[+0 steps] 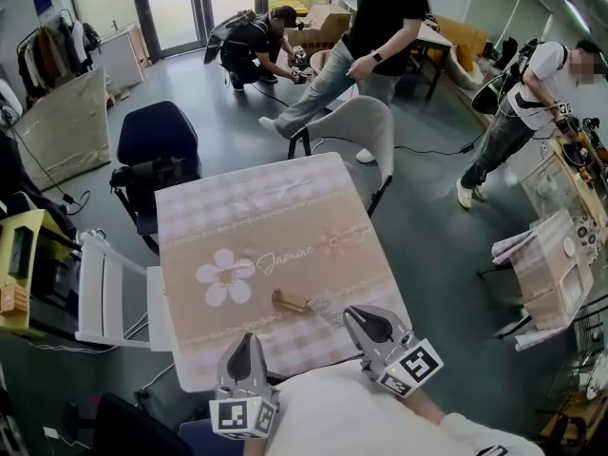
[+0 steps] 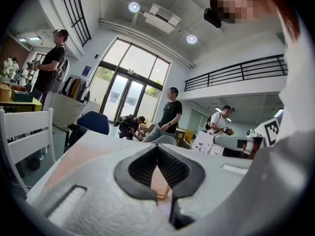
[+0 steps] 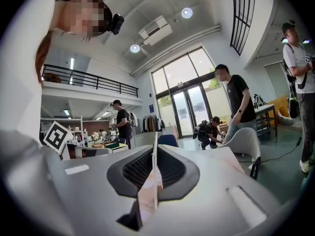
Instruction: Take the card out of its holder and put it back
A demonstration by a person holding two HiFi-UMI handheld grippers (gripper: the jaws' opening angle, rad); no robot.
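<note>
Right claw [image 3: 155, 150] pinches the card [image 3: 149, 193] edge-on, just right of the wooden holder [image 1: 290, 301] on the worktop [image 1: 237, 217]. The holder's long axis points roughly at that claw. Left claw [image 1: 246, 340], pressed together and empty, sits nearer the person than the holder, so the right looks better placed.

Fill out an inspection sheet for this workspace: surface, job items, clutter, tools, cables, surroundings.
Surface: table under a checked cloth with a flower print.
Job's things: wooden holder lies on the cloth near the front edge, with no card seen in it; the card sits edge-on in the right tool.
Clutter: nothing seen.
Grippers: left tool shut, with nothing between its jaws; right tool shut on the card.
Cables: black cable on the floor beyond the grey chair.
Surroundings: white chair at the table's left; a crouching person and others standing further back.
</note>
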